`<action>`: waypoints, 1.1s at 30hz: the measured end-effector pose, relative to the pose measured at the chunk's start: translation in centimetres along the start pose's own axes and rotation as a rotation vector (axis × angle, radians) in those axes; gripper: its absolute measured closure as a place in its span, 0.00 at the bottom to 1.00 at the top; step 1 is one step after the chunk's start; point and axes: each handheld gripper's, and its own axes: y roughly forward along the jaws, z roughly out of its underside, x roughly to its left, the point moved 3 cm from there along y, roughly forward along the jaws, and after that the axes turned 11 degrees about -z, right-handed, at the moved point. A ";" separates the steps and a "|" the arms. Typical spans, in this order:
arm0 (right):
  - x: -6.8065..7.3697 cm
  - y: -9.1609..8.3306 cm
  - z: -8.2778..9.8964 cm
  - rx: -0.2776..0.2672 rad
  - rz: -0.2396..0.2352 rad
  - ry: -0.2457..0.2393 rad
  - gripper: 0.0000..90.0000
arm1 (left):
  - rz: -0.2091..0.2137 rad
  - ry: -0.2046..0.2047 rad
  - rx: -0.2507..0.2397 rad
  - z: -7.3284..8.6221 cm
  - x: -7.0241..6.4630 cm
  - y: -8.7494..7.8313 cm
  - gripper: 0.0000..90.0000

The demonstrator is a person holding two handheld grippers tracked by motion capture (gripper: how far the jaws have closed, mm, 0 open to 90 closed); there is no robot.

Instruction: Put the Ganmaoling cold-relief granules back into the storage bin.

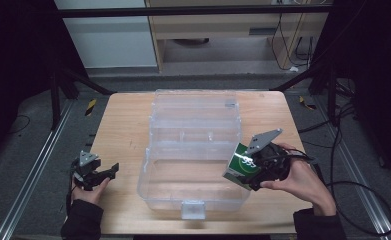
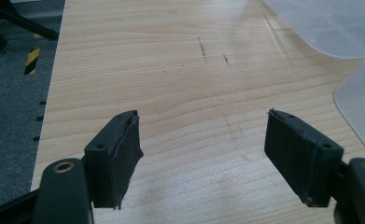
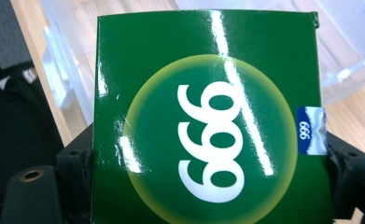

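A: Where is the green box [image 3: 208,116]?

B: Clamped between the jaws of the right gripper [image 1: 255,167], one jaw on each side edge. In the right gripper view its glossy face sits square in front of the camera, with a pale round patch, white "999" digits reading upside down, and a small blue seal [image 3: 311,130] at the edge by one jaw.

A: And from the high view?

B: The box [image 1: 238,165] juts out ahead of that gripper, tilted, at the near right corner of the clear plastic case [image 1: 193,150]. It looks to be over the case's rim there; I cannot tell whether they touch. The person's right hand [image 1: 303,182] wraps the gripper from behind.

A: How does the case lie?

B: Open, lid thrown back away from the person, on the wooden table [image 1: 123,130]. A latch tab [image 1: 193,209] sits on its near wall.

A: The other gripper?

B: The left gripper [image 1: 95,172] is off to the case's left, well apart from it, held in the left hand [image 1: 88,192]. In the left gripper view its jaws stand wide apart with nothing between them, bare table [image 2: 171,84] beyond, and a curved edge of the clear case [image 2: 357,79] ahead to their right.
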 end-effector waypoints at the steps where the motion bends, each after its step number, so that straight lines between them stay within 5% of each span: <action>1: 0.0 0.2 -0.2 -0.004 0.002 -0.007 0.18 | 0.000 0.000 0.000 0.0 0.0 0.0 0.29; 17: 0.4 3.2 -2.1 -0.037 -0.026 -0.025 0.18 | -0.002 0.000 -0.004 0.0 0.1 -0.1 0.29; 33: 1.6 4.6 -1.3 0.086 -0.037 -0.070 0.18 | -0.001 0.002 -0.005 0.0 0.1 -0.1 0.29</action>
